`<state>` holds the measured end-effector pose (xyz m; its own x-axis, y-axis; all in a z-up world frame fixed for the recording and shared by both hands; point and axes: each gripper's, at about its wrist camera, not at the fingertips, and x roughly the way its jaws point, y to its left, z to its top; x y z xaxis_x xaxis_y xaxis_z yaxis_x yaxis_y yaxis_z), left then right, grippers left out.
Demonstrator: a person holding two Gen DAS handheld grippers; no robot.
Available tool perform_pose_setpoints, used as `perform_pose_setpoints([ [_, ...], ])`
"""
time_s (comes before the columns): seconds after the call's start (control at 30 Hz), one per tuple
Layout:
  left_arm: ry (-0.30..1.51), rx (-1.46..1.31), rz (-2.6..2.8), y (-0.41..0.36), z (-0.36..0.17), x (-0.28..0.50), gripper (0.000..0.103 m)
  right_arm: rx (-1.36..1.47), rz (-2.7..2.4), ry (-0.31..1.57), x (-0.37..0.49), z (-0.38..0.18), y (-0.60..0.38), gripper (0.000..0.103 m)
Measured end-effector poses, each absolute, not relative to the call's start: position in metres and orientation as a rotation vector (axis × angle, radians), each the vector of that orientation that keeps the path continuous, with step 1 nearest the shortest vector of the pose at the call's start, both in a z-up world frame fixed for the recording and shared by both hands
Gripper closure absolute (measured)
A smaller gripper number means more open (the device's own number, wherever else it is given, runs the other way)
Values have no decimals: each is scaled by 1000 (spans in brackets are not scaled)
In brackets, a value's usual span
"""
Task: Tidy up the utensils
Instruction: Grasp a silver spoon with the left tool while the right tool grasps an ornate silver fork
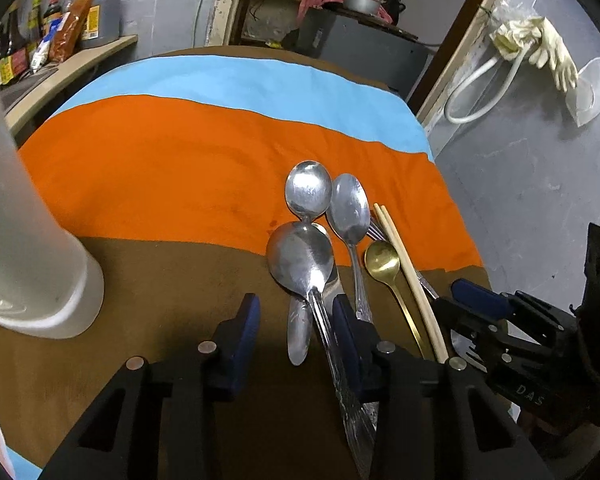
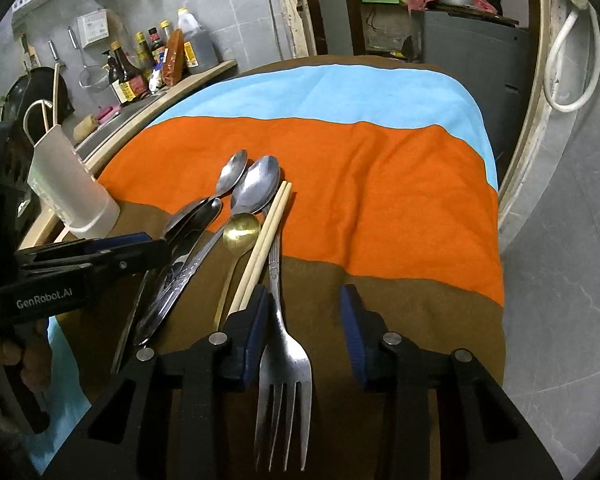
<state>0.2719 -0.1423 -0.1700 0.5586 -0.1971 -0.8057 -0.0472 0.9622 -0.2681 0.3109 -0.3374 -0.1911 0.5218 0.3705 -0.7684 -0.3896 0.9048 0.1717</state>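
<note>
left gripper (image 1: 296, 320): fingers apart over the spoons (image 1: 300, 260), not pinching anything
right gripper (image 2: 305, 320): also apart, fork (image 2: 286, 360) lying between
in the way: chopsticks (image 2: 264, 240), gold spoon (image 2: 242, 232)
nearby: white cup (image 2: 72, 192)
surface: striped cloth (image 2: 379, 180) covering the tabletop
room: sauce bottles (image 2: 156, 60) along a grey wall

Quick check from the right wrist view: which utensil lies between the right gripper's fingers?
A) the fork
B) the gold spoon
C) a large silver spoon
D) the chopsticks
A: the fork lies tines toward the camera between the right gripper fingers; the chopsticks run outside the left finger.
</note>
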Motion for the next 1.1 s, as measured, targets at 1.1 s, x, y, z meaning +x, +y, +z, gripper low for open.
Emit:
perform_pose_setpoints([
  [1.1,1044,-389,-25,-101,-176,245,99,208,431,1022,301,-198,-380,98],
])
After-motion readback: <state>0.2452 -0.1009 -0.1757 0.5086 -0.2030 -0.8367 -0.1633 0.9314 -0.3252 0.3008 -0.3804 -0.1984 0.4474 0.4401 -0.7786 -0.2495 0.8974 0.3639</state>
